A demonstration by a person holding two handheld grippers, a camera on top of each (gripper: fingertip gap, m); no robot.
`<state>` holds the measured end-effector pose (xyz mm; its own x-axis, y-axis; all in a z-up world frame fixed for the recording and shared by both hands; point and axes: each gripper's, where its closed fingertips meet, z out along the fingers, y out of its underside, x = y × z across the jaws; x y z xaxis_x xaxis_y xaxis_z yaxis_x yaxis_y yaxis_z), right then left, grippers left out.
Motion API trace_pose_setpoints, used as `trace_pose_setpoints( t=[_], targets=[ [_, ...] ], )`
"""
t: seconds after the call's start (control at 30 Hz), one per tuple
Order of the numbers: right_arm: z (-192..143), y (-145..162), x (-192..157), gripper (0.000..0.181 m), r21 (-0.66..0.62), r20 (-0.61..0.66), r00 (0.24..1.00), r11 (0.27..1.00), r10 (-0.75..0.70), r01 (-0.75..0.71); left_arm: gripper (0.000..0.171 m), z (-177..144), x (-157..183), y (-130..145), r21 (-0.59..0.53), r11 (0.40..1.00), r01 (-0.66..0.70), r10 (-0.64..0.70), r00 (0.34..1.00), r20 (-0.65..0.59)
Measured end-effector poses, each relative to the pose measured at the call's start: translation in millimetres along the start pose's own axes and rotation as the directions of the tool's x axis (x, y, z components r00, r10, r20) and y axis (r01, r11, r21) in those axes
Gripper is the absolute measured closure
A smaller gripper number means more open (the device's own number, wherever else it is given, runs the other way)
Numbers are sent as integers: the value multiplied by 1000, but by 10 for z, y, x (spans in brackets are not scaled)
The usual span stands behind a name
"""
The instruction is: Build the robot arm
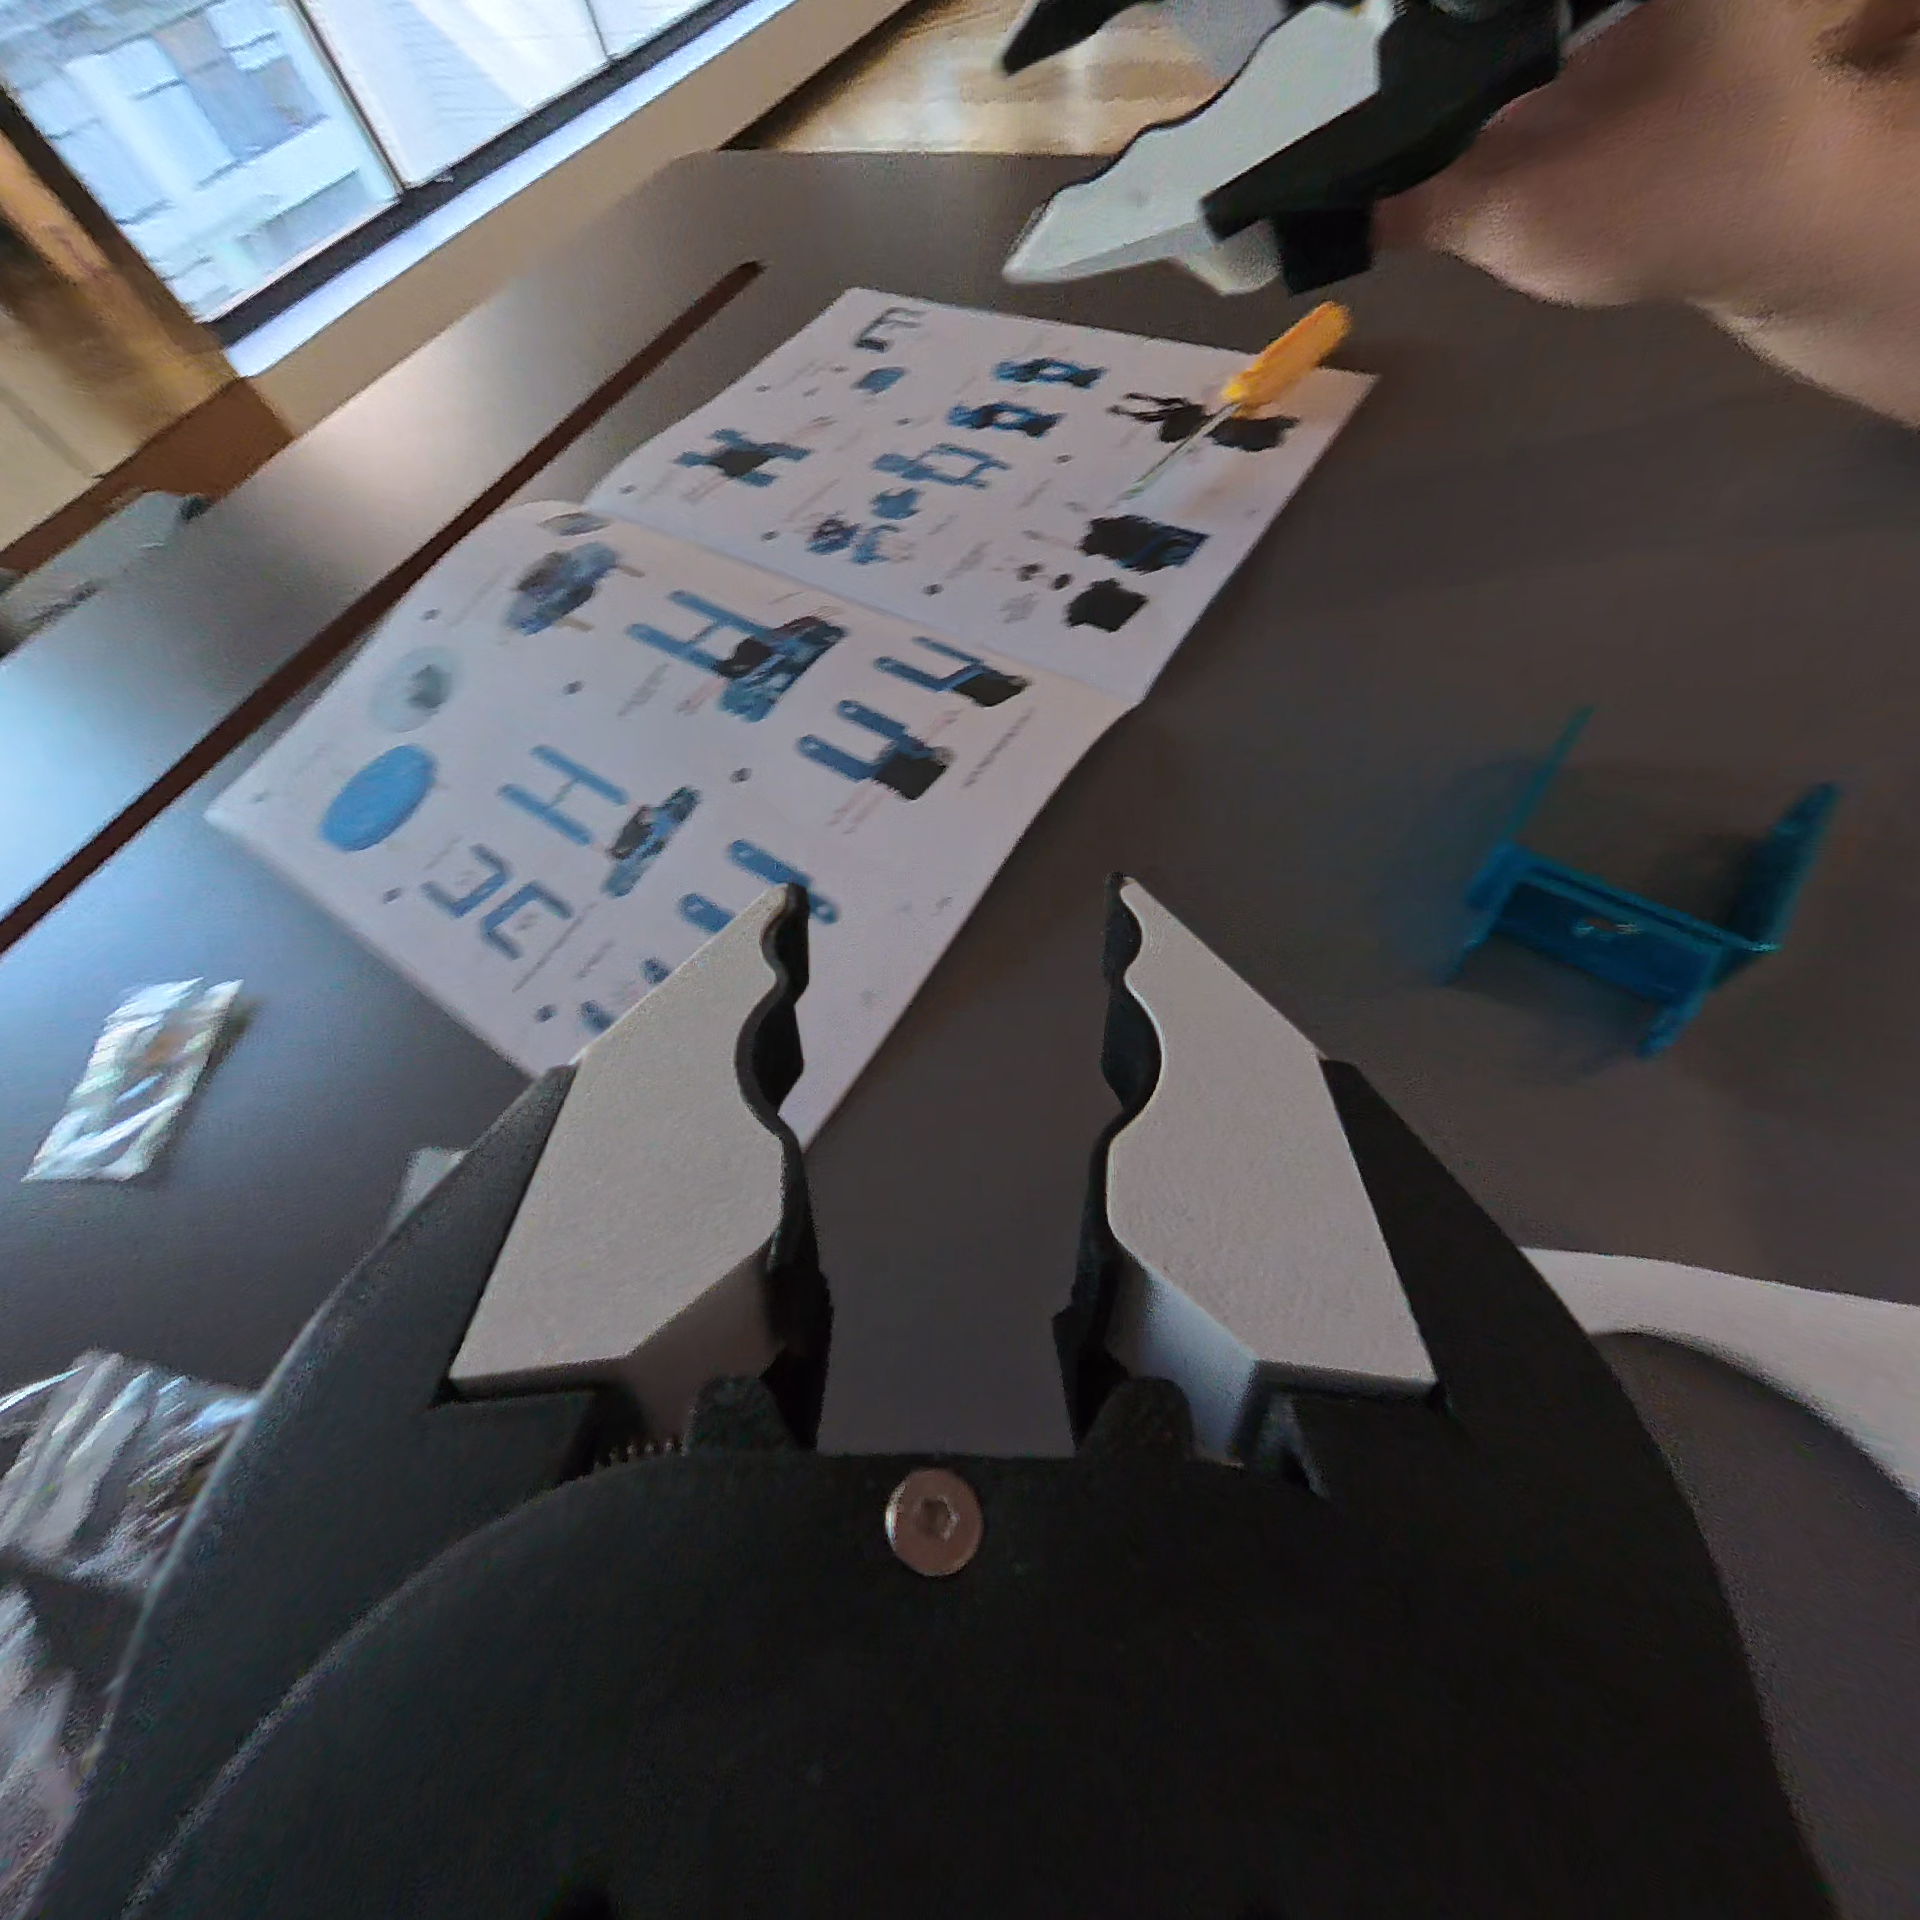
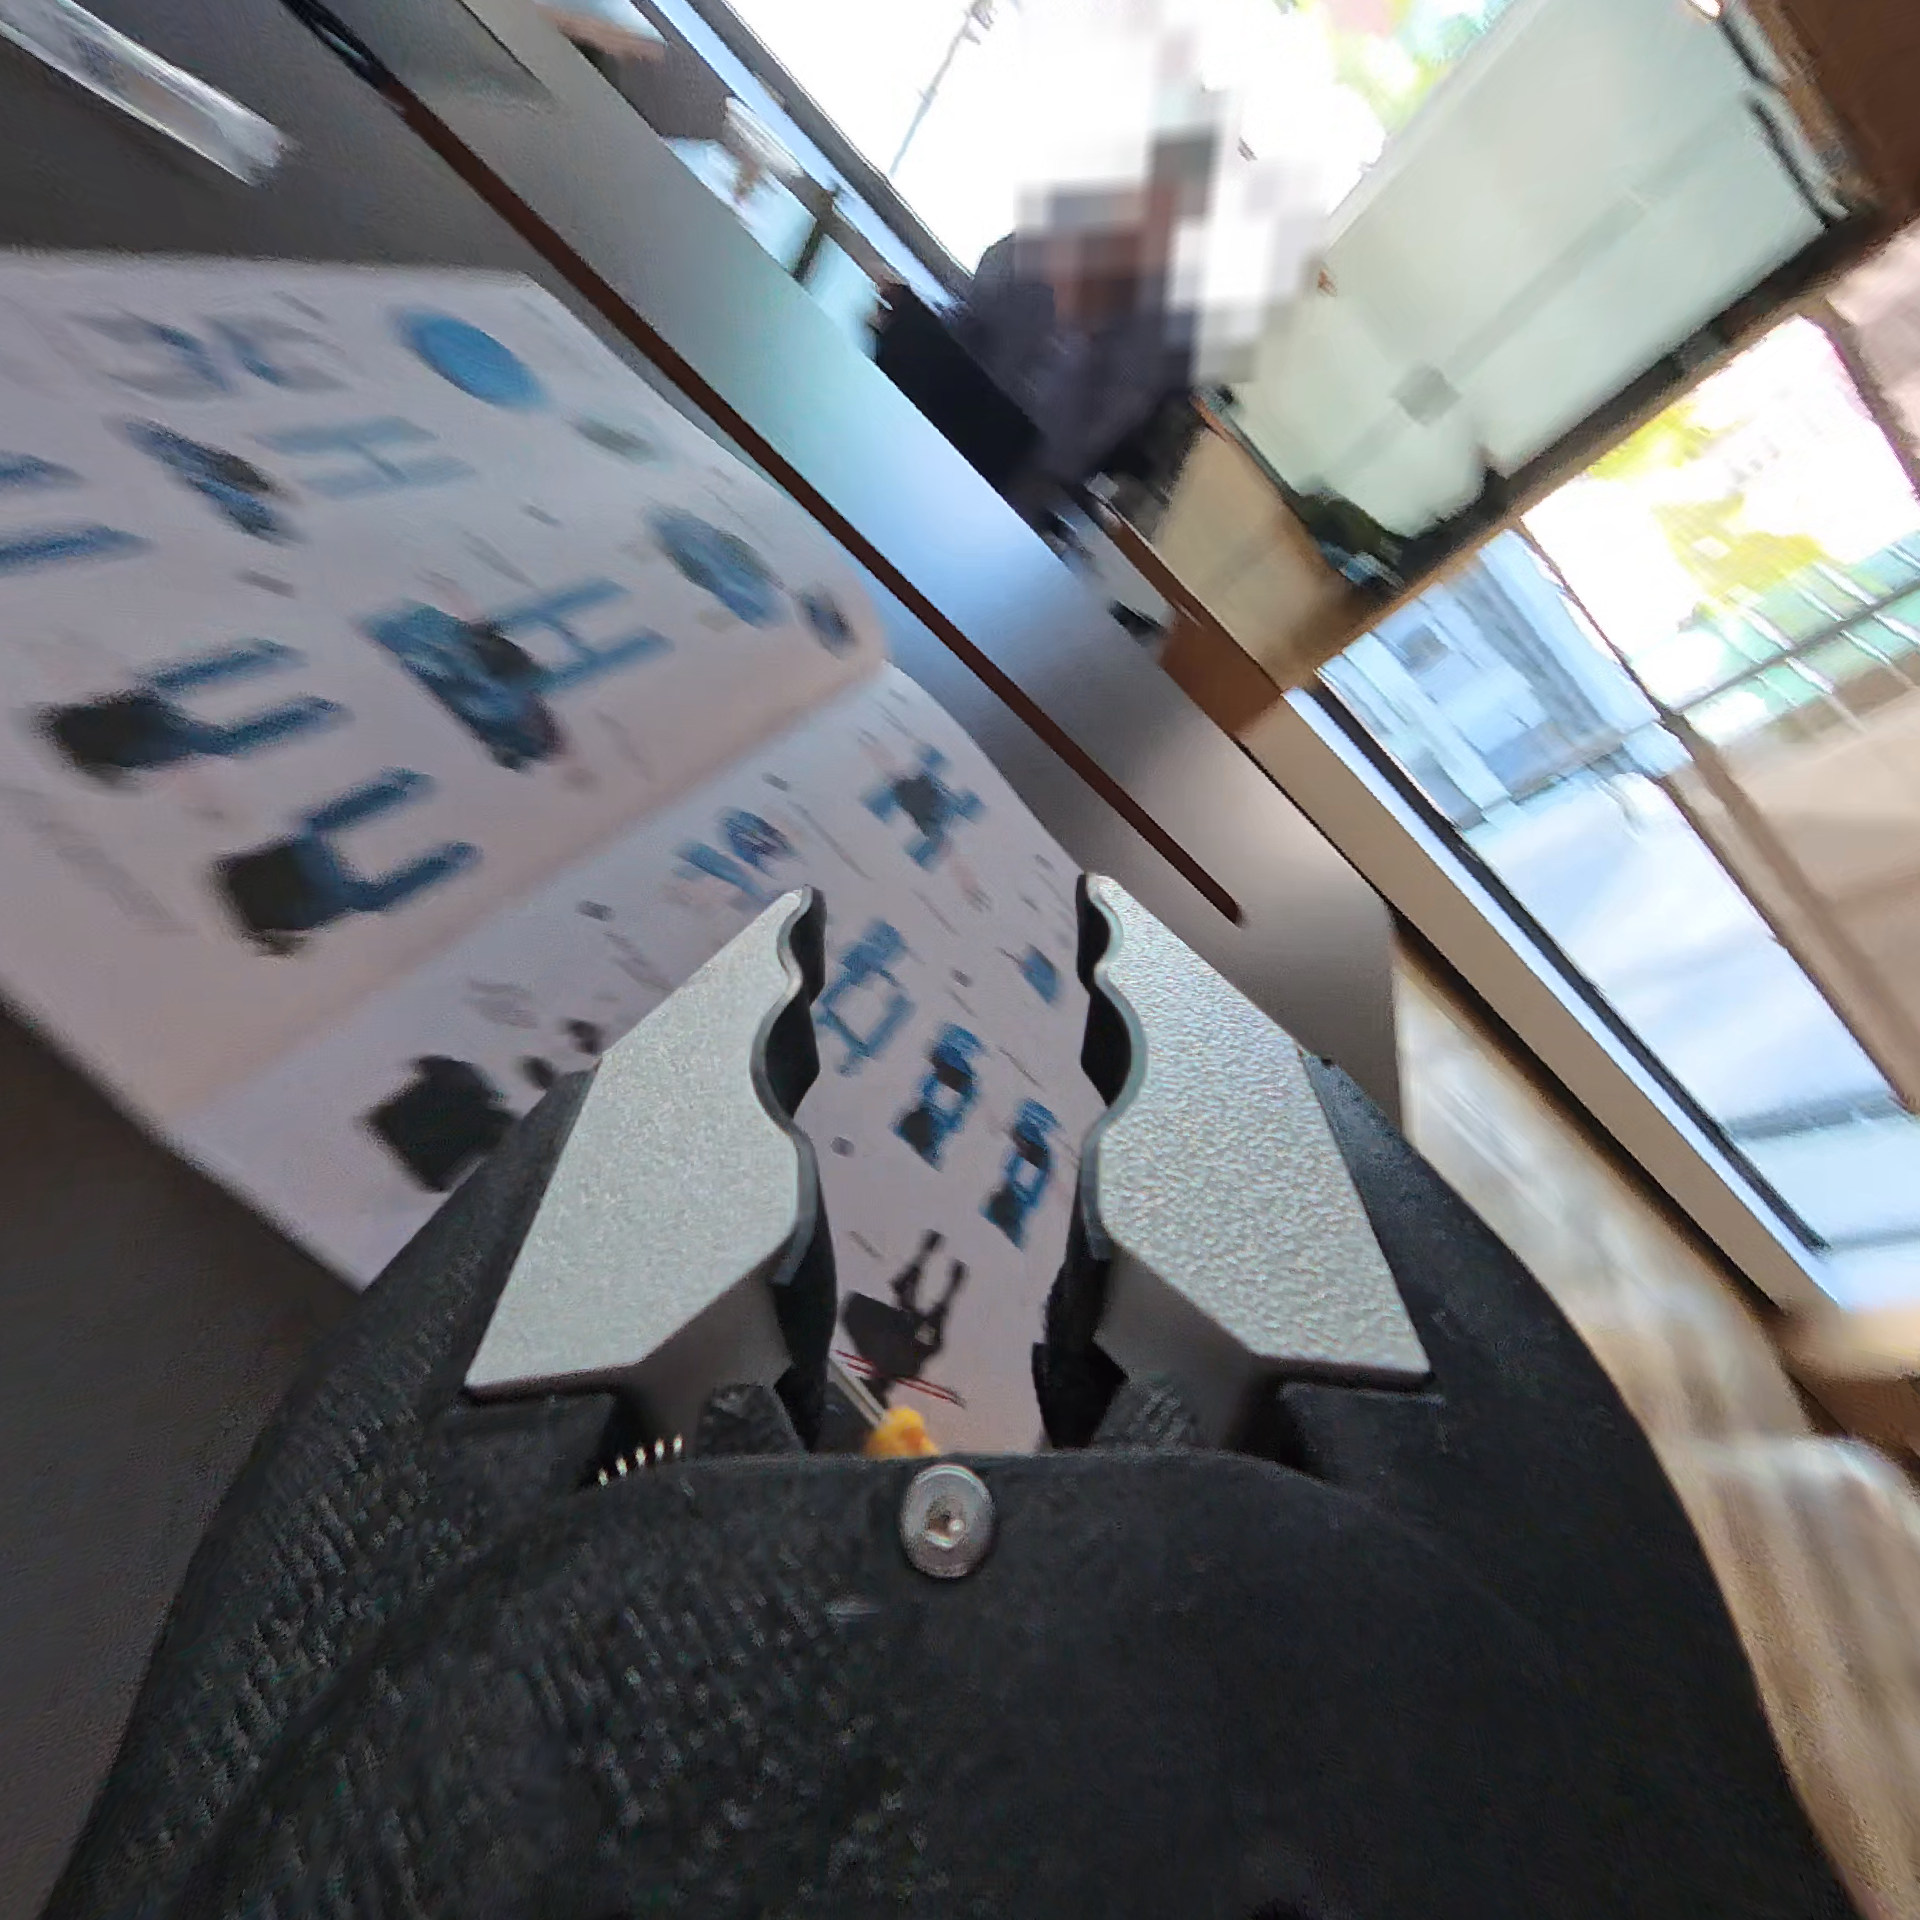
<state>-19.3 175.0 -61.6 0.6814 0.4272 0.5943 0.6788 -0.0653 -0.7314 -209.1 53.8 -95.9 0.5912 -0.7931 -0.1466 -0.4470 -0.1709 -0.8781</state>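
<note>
Left gripper: While nothing is being held, the black and grey left gripper (image 1: 956, 904) is being kept above the dark grey table (image 1: 1455, 623), its jaws spread wide with only air between them.
Right gripper: The black and grey right gripper (image 2: 945, 894) is being held low over the paper, jaws parted about as wide and empty. It is also being seen far off in the left wrist view (image 1: 1081, 244).
Paper: A big white folded sheet with blue and black pictures (image 1: 727, 644) is lying flat under both grippers.
Screwdriver: A thin screwdriver with a yellow handle (image 1: 1283, 358) is lying on the sheet's far corner, just below the right gripper. It is judged light, stiff and a bit slippery; the fat handle is the best place to be grabbed.
Blue part: A small blue plastic frame (image 1: 1621, 914) is standing to the right, well apart from the sheet.
Bags: Shiny little packets (image 1: 135, 1081) are lying to the left.
</note>
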Motion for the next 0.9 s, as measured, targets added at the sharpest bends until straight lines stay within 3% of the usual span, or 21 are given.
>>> trace_pose_setpoints(
  t=[0.07,0.17,0.33,0.53,0.6,0.67,0.73,0.9],
  targets=[
    [91,224,210,132,-80,-99,995,997,-8,0,117,-37,-233,76,-40,999,-30,35,991,131],
    [163,426,379,133,-134,-149,989,990,23,-44,117,-71,-398,139,-73,996,-41,56,973,225],
    [155,475,530,135,-143,-206,979,989,3,-33,117,-52,-459,227,-110,994,-22,49,967,249],
    [168,466,465,134,-143,-180,984,989,4,-30,116,-46,-519,305,-145,989,2,38,961,274],
    [197,479,429,132,-144,-164,986,989,8,-32,120,-172,-750,333,-197,980,-21,104,900,423],
    [228,472,393,130,-127,-147,989,991,18,-36,121,-414,-1048,358,-272,961,-47,211,758,617],
    [251,449,367,128,-100,-136,990,994,21,-35,132,-552,-1150,326,-314,946,-79,284,668,688],
    [249,262,319,128,29,-117,993,999,33,-30,116,-586,-1211,420,-350,936,-35,289,643,709]
  ],
)
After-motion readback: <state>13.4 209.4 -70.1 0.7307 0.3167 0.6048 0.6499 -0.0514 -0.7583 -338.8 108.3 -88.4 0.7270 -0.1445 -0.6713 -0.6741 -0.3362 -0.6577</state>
